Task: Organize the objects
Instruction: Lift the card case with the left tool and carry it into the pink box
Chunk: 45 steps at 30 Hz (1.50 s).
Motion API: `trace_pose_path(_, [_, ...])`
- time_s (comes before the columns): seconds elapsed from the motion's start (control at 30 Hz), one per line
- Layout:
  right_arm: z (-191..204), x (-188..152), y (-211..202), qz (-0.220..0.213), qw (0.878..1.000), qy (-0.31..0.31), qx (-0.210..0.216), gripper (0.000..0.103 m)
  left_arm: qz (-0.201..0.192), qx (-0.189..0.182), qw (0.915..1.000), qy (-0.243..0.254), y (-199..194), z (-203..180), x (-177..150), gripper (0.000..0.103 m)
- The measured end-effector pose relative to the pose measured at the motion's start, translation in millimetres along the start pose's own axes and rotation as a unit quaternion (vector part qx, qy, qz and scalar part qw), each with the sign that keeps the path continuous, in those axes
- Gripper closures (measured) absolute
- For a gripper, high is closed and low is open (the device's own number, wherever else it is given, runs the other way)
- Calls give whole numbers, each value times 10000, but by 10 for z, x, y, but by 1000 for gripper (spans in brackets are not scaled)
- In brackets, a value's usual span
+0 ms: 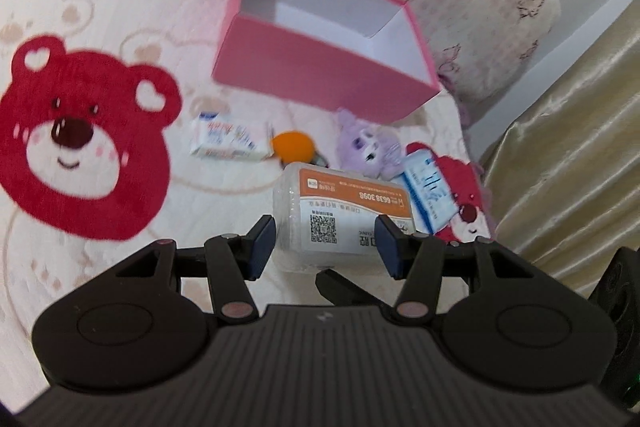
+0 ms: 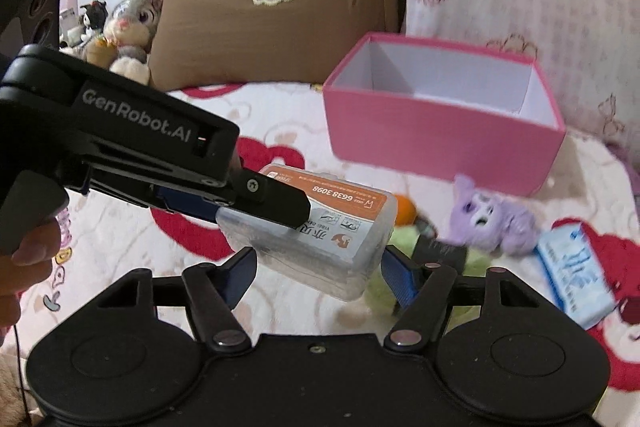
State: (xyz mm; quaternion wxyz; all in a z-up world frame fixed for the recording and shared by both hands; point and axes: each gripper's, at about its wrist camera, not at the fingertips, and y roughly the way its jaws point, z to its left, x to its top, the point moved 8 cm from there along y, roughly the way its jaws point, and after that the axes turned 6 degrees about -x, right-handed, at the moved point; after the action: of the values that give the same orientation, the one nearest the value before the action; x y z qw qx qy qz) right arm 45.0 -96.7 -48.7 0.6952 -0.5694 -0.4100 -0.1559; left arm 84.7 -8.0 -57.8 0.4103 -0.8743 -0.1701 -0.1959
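Left tool (image 2: 280, 213) clamps the clear case (image 2: 320, 227) lifted ahead of me, my right tool (image 2: 320, 277) unclenched around its near end; stiff, slick plastic, best pinched across flat sides.

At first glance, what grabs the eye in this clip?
A clear plastic case with an orange label, held off the bed between both grippers: the left gripper clamps it, the right gripper brackets its lower end. Behind stands an open, empty pink box, and a big red bear print marks the blanket.
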Motion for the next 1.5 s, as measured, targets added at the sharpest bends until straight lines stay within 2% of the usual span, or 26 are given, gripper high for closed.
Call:
trace_pose_path(0.3, [-314,418,-219,-248,9996,-94,-63,33,-199,-5,9994,292,-56,-483,399,50])
trace_pose_path(0.4, [-403,586,-198,-216,9995,-206,-86,36,-259,68,9988,404,-38,-602,580,50])
trace_pose_path(0.67, [-784,1150,-19,-62,9994,-346,-27,38,-367,-65,9984,416,184,-746,1180,50])
trace_pose_path(0.83, [-1069,1405,282,39,9986,-526,-58,39,-249,-191,9988,382,528,-701,1531,50])
trace_pose_path(1.03, [-1388,1553,784,51,9991,-408,-127,41,-128,-145,9988,440,1078,-581,1885,50])
trace_pose_path(1.27, [-1660,1605,1326,338,9978,-483,-316,44,164,-239,9995,82,1695,-360,2207,50])
trace_pose_path(1.5, [-1874,1736,1840,636,9957,-540,-400,45,297,-77,9995,-108,2163,-216,2496,50])
